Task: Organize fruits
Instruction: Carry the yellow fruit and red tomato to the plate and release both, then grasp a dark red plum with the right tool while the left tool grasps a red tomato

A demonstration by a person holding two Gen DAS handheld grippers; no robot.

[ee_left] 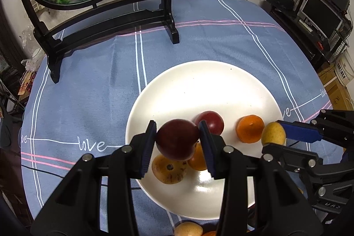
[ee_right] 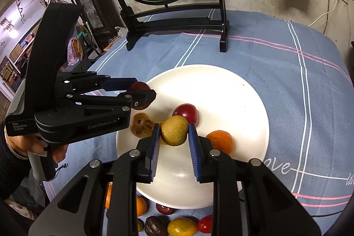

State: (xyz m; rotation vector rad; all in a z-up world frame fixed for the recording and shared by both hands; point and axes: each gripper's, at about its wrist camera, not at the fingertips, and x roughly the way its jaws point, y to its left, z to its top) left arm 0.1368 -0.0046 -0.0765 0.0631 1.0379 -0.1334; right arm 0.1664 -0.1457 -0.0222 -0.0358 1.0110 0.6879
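Left gripper (ee_left: pixel 177 143) clamped on dark red plum (ee_left: pixel 177 139), right gripper (ee_right: pixel 173 136) clamped on yellow-green fruit (ee_right: pixel 174 130); both held just above white plate (ee_left: pixel 199 81) carrying 4 fruits.

My left claw (ee_left: pixel 177 138) clamps a dark red plum (ee_left: pixel 177 139), my right claw (ee_right: pixel 173 136) a yellow-green fruit (ee_right: pixel 174 130), both above the white plate (ee_left: pixel 199 85).
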